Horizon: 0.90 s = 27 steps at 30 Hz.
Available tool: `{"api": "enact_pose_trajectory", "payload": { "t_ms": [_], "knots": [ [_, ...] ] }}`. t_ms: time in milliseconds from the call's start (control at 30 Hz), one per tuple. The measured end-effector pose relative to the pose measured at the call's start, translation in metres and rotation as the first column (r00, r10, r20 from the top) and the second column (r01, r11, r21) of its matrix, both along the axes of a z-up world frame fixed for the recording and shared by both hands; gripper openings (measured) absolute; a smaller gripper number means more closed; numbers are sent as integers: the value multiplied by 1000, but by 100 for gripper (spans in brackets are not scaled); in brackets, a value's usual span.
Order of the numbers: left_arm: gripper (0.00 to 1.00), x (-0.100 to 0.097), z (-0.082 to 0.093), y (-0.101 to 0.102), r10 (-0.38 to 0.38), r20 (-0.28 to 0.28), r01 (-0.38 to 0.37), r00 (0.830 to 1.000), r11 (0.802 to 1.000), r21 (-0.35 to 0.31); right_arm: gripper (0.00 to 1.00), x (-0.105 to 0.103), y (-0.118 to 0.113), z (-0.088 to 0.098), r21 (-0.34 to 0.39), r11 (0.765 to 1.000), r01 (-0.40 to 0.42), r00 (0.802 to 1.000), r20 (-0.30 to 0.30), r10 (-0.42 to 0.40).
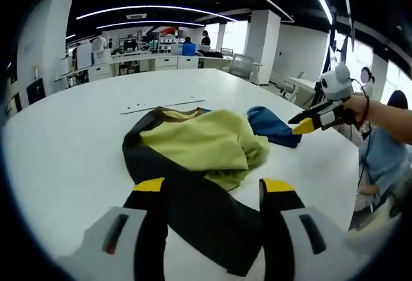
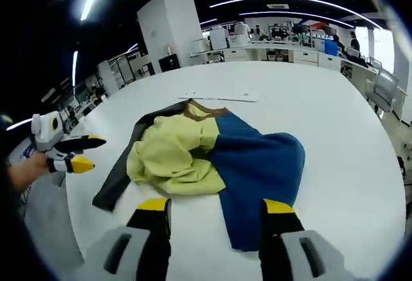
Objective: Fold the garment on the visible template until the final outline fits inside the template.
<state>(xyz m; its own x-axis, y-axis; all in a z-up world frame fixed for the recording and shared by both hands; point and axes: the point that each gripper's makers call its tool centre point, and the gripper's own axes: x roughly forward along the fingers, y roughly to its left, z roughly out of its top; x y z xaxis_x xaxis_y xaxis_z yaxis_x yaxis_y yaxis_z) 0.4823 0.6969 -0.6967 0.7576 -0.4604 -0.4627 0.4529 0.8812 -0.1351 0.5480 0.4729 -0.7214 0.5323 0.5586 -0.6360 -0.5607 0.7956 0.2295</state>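
A garment in black, yellow-green and blue (image 1: 193, 142) lies crumpled on the white table (image 1: 71, 133). Its black part (image 1: 193, 213) runs under and between the jaws of my left gripper (image 1: 214, 187), which is open and holds nothing. My right gripper (image 1: 304, 124) hovers at the right, just beyond the blue part (image 1: 270, 126). In the right gripper view the garment (image 2: 187, 155) has a brown collar at its far end and a wide blue panel (image 2: 257, 165). My right gripper (image 2: 215, 207) is open over the near hem. My left gripper (image 2: 89, 153) stands open left of the black edge (image 2: 119, 178).
A thin white strip (image 1: 164, 105) (image 2: 219, 96) lies on the table beyond the collar. The table's rounded edge (image 2: 386, 184) falls away at the right. Office desks, chairs (image 1: 241, 65) and people stand in the background. A person's blue sleeve (image 1: 386, 158) is at the far right.
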Motion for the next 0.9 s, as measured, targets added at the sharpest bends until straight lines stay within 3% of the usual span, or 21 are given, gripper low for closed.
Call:
{"api": "enact_pose_trajectory", "payload": {
  "t_ms": [167,300,500,900],
  "knots": [
    [50,-17,-15,-13,-30,-20,31,999,999,36,44,-8,1,-10,-22,1000,5,1000,-5,-5],
    [47,-26,-25,-14,8,-48,-9,999,1000,-5,42,-13,0,-18,-32,999,11,1000,-19,-12],
    [42,-41,-44,-17,1,-97,1,995,1000,24,33,-15,-11,-37,-115,993,38,999,-16,-40],
    [27,-48,-67,-20,9,-139,0,990,998,61,23,-11,-38,-30,-102,977,188,982,27,-187]
  ]
}}
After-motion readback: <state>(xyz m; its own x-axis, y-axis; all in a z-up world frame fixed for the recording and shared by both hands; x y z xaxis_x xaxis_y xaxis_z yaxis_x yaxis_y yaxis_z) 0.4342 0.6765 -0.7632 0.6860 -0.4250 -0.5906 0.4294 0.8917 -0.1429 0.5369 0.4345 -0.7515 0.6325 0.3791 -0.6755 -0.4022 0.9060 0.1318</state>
